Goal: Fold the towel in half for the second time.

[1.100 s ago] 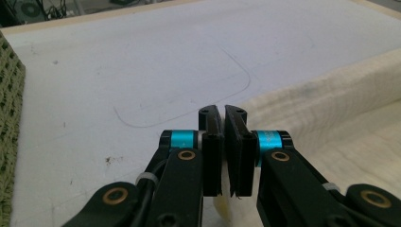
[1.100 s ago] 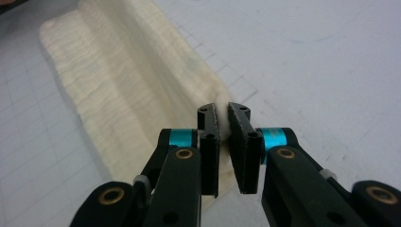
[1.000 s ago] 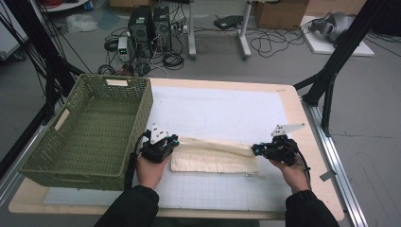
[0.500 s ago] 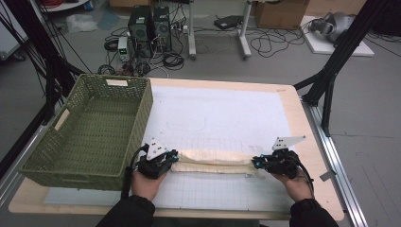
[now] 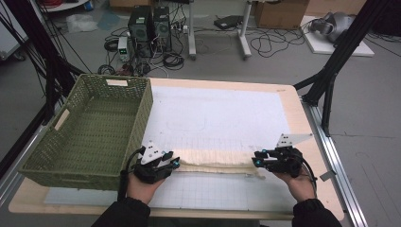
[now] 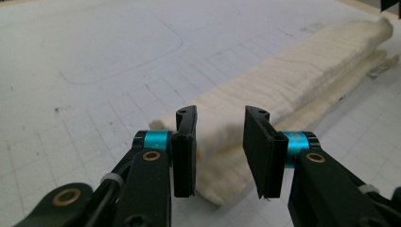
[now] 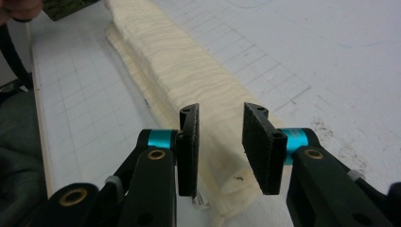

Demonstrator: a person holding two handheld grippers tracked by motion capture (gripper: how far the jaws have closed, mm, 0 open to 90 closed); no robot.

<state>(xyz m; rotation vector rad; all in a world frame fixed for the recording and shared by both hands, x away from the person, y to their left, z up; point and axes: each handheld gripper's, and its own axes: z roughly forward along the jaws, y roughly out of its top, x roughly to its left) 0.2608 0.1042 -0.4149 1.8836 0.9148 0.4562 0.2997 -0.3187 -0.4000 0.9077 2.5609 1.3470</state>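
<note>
Both jaws just opened off the folded cloth (image 5: 215, 166), now narrower and lying lower centre between my left gripper (image 5: 174, 163) and right gripper (image 5: 255, 162), each part open and holding nothing; fold looks done, so next I'd regrip for the green basket (image 5: 71, 146) at left.

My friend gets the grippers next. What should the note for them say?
Left gripper: jaws have just been opening; they stand apart around the near end of the folded cream cloth, not pinching it.
Right gripper: the same at the other end, just opened, not pinching.
Cloth: a long narrow folded strip lying flat on the white grid mat, stretched between both grippers.
Green basket: at the table's left, nothing inside.
Done: cloth folded narrow and let go.
Left, probably: fold it shorter or put it in the basket.
</note>
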